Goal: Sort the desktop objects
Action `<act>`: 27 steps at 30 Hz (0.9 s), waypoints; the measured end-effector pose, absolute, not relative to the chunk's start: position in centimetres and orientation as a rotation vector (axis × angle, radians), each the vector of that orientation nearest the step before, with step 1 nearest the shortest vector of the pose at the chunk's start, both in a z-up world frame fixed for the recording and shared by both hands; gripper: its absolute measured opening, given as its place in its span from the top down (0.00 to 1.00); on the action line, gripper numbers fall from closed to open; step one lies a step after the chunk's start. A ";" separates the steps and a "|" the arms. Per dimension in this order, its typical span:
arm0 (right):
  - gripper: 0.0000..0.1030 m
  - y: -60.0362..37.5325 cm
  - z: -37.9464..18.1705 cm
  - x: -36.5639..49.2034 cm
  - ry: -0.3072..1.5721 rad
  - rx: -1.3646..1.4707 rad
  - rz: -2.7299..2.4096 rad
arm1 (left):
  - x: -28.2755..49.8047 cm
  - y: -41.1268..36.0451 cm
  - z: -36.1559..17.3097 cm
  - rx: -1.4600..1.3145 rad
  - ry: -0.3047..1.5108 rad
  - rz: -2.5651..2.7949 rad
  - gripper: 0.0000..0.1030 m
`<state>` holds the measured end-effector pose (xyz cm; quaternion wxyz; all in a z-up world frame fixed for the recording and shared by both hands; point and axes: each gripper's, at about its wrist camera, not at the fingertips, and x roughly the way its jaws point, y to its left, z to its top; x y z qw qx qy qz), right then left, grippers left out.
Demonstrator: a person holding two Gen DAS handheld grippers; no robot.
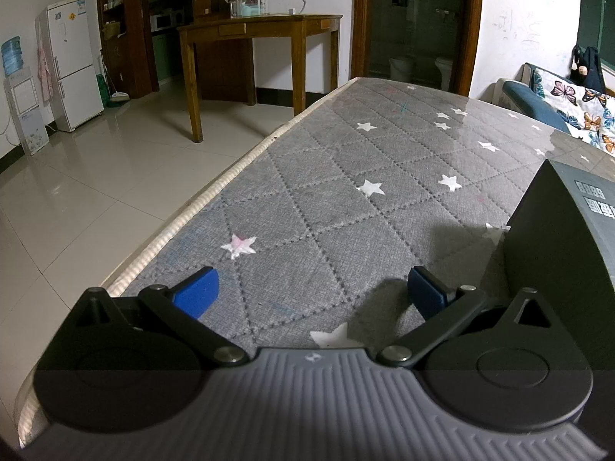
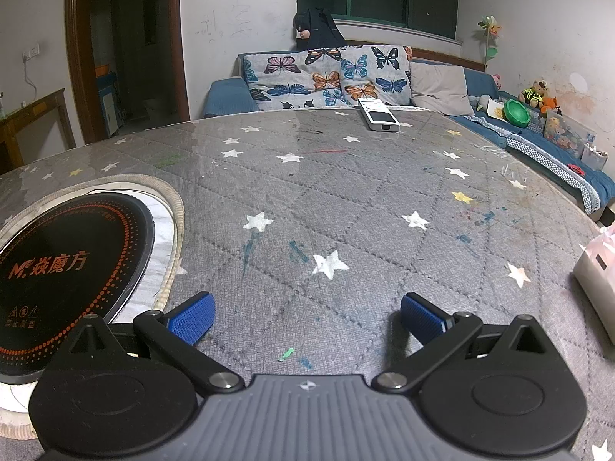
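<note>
Tongs on both sides stand wide with nothing between their blue pads. In the left wrist view, the left tongs (image 1: 313,294) hover low over the grey star-patterned tabletop (image 1: 346,199), and a dark box (image 1: 565,238) with pale printed characters on its top sits at the right edge of the frame, just beside the right-hand pad. In the right wrist view, the right tongs (image 2: 307,317) sit at the bottom centre; a white remote control (image 2: 378,115) lies well apart from them at the upper centre, near the tabletop's far edge, flat and angled. A black round cooktop (image 2: 73,269) with orange markings fills the left side, and a pale bag (image 2: 597,272) shows at the right edge.
</note>
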<state>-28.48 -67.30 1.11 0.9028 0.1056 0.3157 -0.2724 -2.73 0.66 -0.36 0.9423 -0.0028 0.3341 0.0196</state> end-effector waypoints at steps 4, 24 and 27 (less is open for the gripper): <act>0.00 -67.3 1.1 -28.5 0.652 0.219 -0.564 | -2.7 0.6 -0.4 -0.005 0.682 0.040 0.00; 0.00 -67.0 1.0 -27.8 0.653 0.219 -0.563 | -2.8 0.6 -0.3 -0.005 0.682 0.040 0.00; 0.00 -67.0 0.9 -27.6 0.653 0.219 -0.563 | -2.8 0.6 -0.3 -0.005 0.681 0.040 0.00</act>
